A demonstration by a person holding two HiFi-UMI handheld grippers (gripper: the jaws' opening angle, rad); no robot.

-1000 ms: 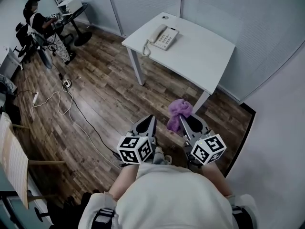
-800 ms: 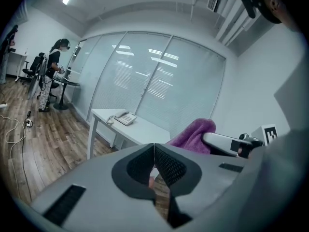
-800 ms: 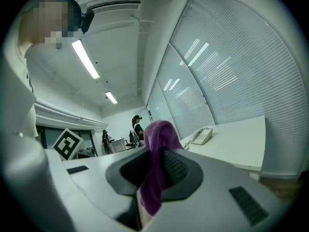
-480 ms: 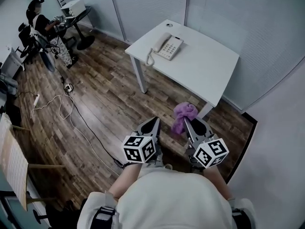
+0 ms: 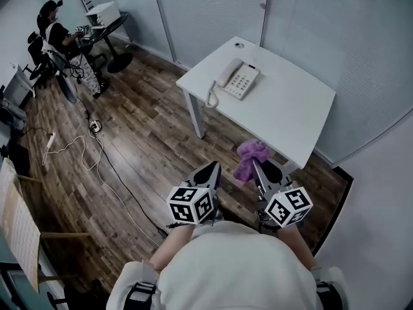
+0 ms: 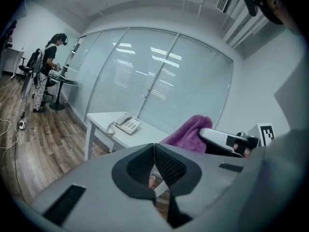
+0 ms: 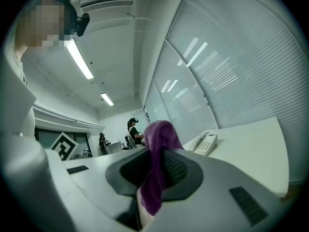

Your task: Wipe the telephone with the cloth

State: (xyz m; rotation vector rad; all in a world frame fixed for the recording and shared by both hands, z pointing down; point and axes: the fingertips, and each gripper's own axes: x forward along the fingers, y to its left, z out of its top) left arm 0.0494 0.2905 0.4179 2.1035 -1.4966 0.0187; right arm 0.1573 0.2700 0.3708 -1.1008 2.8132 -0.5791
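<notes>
Jaws: left gripper clenched on nothing; right gripper clamped on the soft purple terry cloth
Telephone: cream corded desk telephone sits on the white rectangular table; well apart from both grippers
Handling: cloth limp, light, pinched at 1 fold; telephone probably rigid, handset loose in its cradle; likely best steadied at the base edge

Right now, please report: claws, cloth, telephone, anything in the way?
Left claw shut, empty. Right claw shut on purple cloth. Telephone on white table, not yet reached. No obstacle seen ahead.
</notes>
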